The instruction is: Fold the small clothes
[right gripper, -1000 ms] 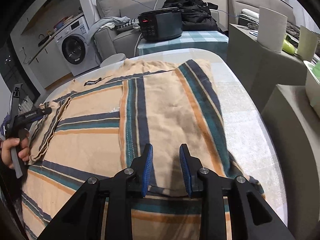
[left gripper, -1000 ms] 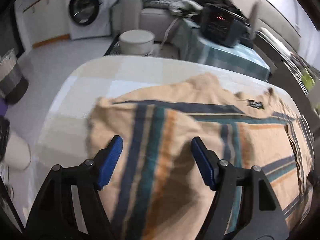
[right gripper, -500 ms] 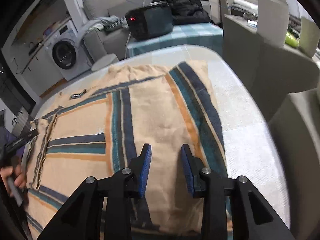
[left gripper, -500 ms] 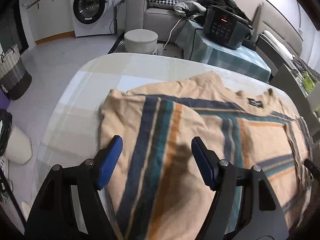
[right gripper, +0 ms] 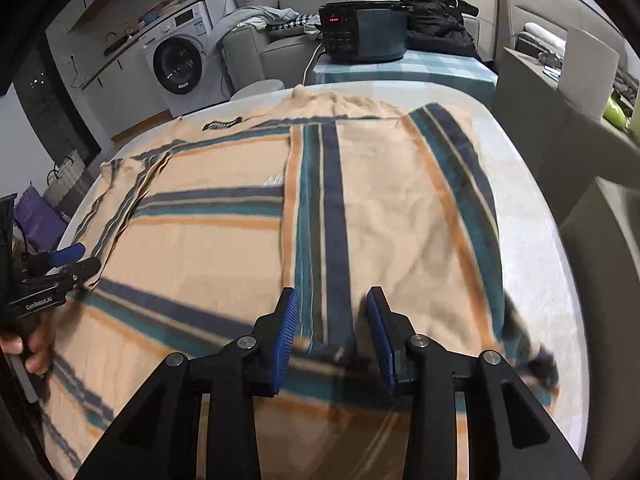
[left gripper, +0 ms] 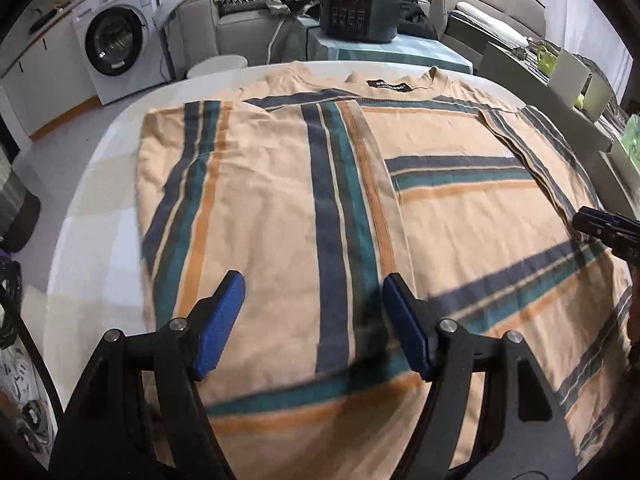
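Nearest, the right hand-held gripper has its jaws slightly apart; they have just been opening, with the shirt below them, not pinched. The left hand-held gripper hovers wide apart, holding nothing, having swept sideways across the cloth. Beyond both, the shirt lies on the surface, one side folded inward. That fold looks released; the other side likely comes next.

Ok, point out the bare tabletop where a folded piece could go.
One bare strip runs along the table's right edge, beside the striped shirt. Another lies between the shirt's folded side and the rim facing the washing machine. A thin band runs past the collar. The shirt covers the middle, and both grippers hover over its near part.
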The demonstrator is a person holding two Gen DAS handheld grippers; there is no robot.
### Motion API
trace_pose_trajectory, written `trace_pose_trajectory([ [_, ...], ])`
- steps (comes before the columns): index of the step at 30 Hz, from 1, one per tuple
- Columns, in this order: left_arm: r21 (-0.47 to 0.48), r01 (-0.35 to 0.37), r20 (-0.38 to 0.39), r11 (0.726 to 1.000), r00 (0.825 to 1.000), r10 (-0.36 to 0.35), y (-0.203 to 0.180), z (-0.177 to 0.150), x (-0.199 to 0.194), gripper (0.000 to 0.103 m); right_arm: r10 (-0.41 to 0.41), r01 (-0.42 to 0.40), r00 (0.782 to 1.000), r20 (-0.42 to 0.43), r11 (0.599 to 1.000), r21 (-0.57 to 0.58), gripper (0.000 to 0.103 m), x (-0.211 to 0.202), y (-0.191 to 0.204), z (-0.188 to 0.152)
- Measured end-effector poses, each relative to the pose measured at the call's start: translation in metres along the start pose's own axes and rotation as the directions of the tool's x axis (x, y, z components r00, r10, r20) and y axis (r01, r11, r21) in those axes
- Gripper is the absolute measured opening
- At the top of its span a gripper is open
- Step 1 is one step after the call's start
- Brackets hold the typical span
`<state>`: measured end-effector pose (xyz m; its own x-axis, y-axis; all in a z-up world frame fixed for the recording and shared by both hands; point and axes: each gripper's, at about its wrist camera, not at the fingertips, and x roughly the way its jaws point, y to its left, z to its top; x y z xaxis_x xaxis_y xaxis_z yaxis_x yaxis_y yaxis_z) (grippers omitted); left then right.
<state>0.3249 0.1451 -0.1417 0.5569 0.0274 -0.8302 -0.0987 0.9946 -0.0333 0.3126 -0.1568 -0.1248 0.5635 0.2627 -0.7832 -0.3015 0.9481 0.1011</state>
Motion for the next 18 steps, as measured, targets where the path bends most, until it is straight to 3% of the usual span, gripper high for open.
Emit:
trace_pose_trajectory([
  [4, -0.081, 0.059, -0.006, 0.995, 0.998, -0.06, 0.019, -0.014, -0.02, 0.069, 0.013, -0.013, 1.0, -0.018, 1.0, 0.011, 0.037, -0.021, -0.001, -0.015],
  [7, -0.194, 0.08, 0.06, 0.978, 0.996, -0.069, 0.045, -0.03, -0.056, 0.069, 0.021, -0.022, 0.995, 0.094, 1.0, 0.003, 0.037, -0.072, -0.001, -0.028],
  [9, -0.241, 0.052, 0.098, 0.969, 0.995, -0.029, 0.062, -0.05, -0.087, 0.069, 0.025, -0.026, 0.991, 0.135, 1.0, 0.007, 0.039, -0.098, -0.004, -0.038],
  [13, -0.238, -0.019, 0.124, 0.971, 0.991, 0.05, 0.078, -0.094, -0.138, 0.069, 0.025, -0.027, 0.987, 0.159, 1.0, 0.013, 0.042, -0.15, -0.01, -0.073],
  [16, -0.258, -0.026, 0.11, 0.966, 0.992, 0.056, 0.09, -0.137, -0.169, 0.069, -0.001, 0.0, 0.988, 0.154, 1.0, 0.006, 0.048, -0.174, -0.013, -0.103],
  [18, -0.259, -0.023, 0.081, 0.966, 0.996, 0.045, 0.095, -0.166, -0.181, 0.069, -0.008, 0.007, 0.99, 0.141, 1.0, 0.008, 0.063, -0.182, -0.018, -0.121],
])
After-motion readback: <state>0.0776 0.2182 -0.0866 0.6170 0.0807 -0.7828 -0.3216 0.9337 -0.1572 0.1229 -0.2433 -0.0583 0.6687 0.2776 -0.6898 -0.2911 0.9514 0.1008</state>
